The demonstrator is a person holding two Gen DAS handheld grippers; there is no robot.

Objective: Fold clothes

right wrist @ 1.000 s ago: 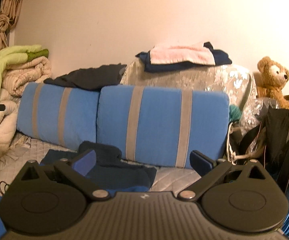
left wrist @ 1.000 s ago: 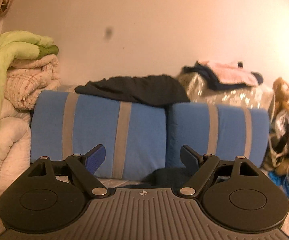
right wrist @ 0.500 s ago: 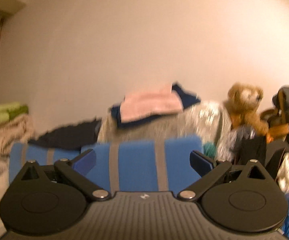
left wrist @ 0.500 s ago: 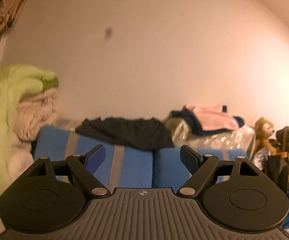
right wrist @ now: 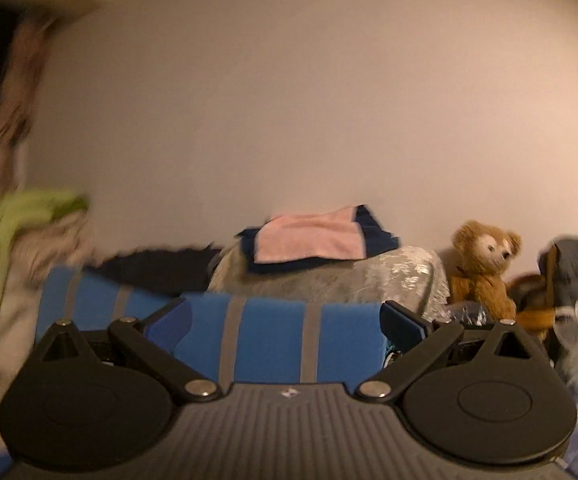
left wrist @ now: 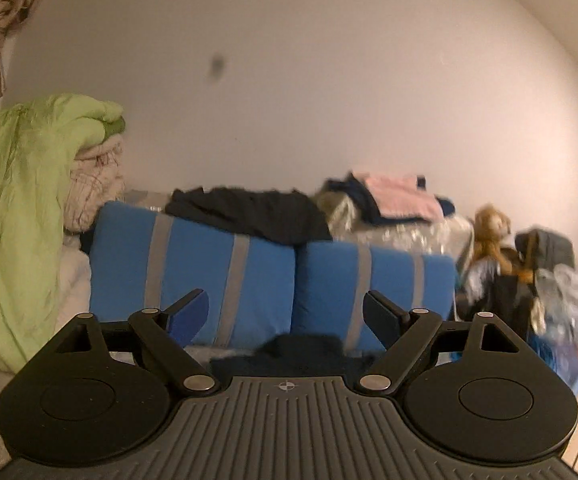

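**Both grippers held wide and empty above a dark garment**

The left gripper (left wrist: 285, 312) is seen with jaws opening, nothing between them. A dark garment (left wrist: 301, 354) lies crumpled below and just beyond its fingers, before the blue striped cushions (left wrist: 265, 276); its long axis cannot be told. The right gripper (right wrist: 285, 322) is spread wide and empty. A pink towel (right wrist: 309, 240) is folded behind. No writing is legible.

Two blue striped cushions (left wrist: 193, 268) (left wrist: 373, 280), one teddy bear (right wrist: 485, 272), one pink towel (right wrist: 309, 240), one green quilt (left wrist: 17, 200), one black garment (left wrist: 249, 212).
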